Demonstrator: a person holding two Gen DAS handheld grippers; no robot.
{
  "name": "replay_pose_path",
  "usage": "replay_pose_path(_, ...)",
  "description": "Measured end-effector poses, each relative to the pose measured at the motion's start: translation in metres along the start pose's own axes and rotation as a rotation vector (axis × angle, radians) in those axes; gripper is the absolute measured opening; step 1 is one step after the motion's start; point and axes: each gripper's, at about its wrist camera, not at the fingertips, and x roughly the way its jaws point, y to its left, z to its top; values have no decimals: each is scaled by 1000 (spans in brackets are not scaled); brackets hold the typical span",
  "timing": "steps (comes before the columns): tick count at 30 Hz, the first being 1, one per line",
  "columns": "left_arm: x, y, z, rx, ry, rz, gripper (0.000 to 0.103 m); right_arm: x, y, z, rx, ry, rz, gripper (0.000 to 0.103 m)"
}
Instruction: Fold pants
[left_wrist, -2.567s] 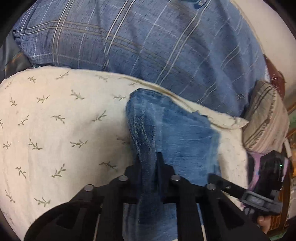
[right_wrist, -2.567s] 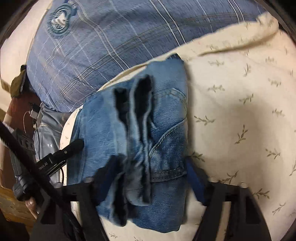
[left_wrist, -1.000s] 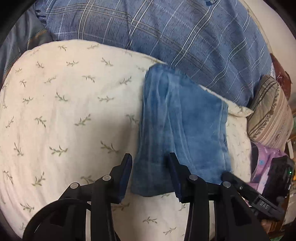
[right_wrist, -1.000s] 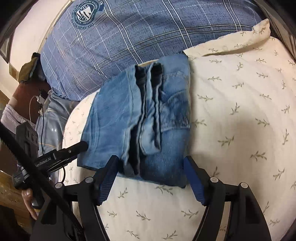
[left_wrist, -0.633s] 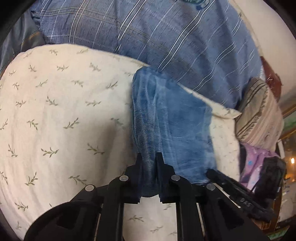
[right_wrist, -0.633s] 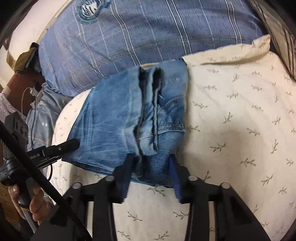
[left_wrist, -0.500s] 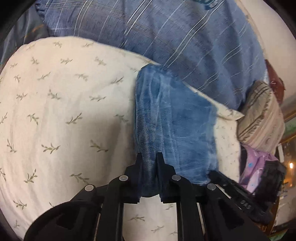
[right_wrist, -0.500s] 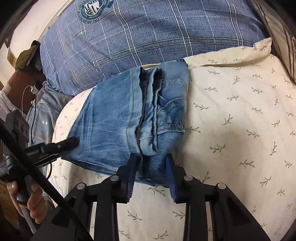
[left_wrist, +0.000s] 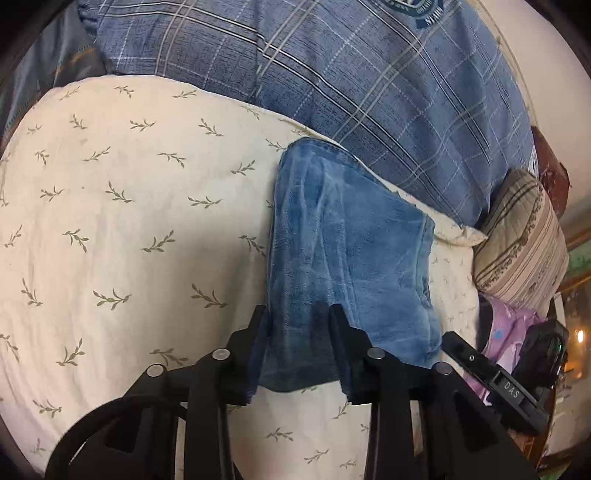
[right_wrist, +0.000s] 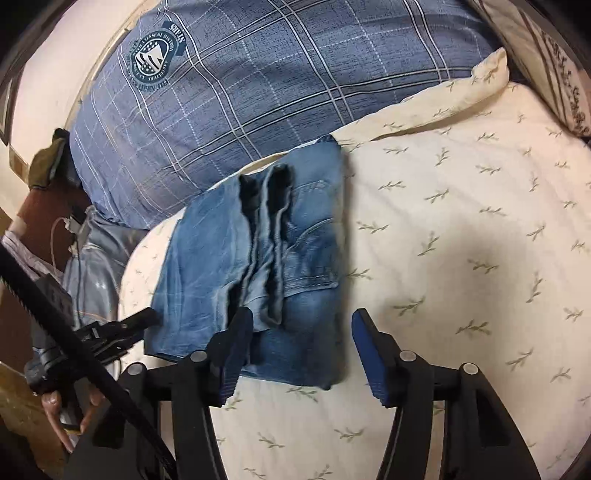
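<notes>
Left wrist view: folded jeans (left_wrist: 347, 266) lay on the cream leaf-print pillow (left_wrist: 122, 229), near its far edge by the blue plaid pillow (left_wrist: 369, 81); left gripper (left_wrist: 299, 328) spread, fingers either side of the near hem, no pinch.

Right wrist view: jeans (right_wrist: 266, 266) seen stacked toward the pillow's (right_wrist: 461, 236) left edge; right gripper (right_wrist: 301, 328) spread wide, straddling the near corner, gripping nothing
</notes>
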Motion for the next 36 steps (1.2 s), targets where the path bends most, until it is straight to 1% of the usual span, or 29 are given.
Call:
replay_pose_path(3,-1,-2,-6,17,13,5,34,4,7,-7,-45,53,-3,58)
replay_pose_path(6,-8,1,-12,28,3,17,36,3,7,-18,-65,60,-24,58)
replay_pose_path(8,-12,0,-17,47,9,33,37,9,6,-25,-83,87,-45,58)
replay_pose_path(11,-19,-7,-20,128,6,83,39,17,18,-31,-148,108,-76,58)
replay_pose_path(12,-21,-10,-21,157,7,102,39,19,23,-31,-175,107,-99,56)
replay_pose_path(13,-23,-12,-22,192,15,107,39,20,26,-32,-200,100,-131,55)
replay_pose_path(15,-29,-15,-23,228,20,99,40,24,30,-34,-243,99,-172,54)
replay_pose_path(17,-31,-21,-26,308,37,114,45,26,33,-35,-251,110,-170,45)
replay_pose_path(19,-28,-29,-35,401,72,141,45,25,36,-35,-263,108,-174,44)
replay_pose_path(21,-24,-34,-38,430,83,164,45,23,36,-34,-272,111,-179,43)
replay_pose_path(23,-15,-34,-38,429,106,182,45,24,38,-35,-287,117,-187,44)
replay_pose_path(24,-11,-33,-37,412,113,190,45,25,39,-35,-290,118,-190,46)
replay_pose_path(26,-2,-28,-34,352,117,201,43,30,38,-36,-290,130,-198,45)
replay_pose_path(27,0,-25,-31,315,110,209,40,31,36,-35,-279,130,-205,43)
replay_pose_path(28,2,-22,-29,285,96,207,33,32,34,-32,-268,130,-212,40)
replay_pose_path(29,2,-19,-26,257,81,202,21,32,31,-31,-256,125,-221,35)
replay_pose_path(30,2,-18,-24,251,76,200,17,31,29,-30,-245,121,-227,19)
replay_pose_path(31,1,-19,-24,252,72,193,11,29,26,-28,-230,117,-220,14)
replay_pose_path(32,-2,-22,-25,265,60,178,4,27,25,-28,-223,111,-213,12)
replay_pose_path(33,-6,-25,-26,276,43,162,3,23,23,-27,-215,101,-195,11)
replay_pose_path(34,-13,-28,-26,284,16,129,3,18,22,-24,-206,85,-184,9)
replay_pose_path(36,-14,-26,-24,273,15,112,3,9,20,-22,-199,52,-174,9)
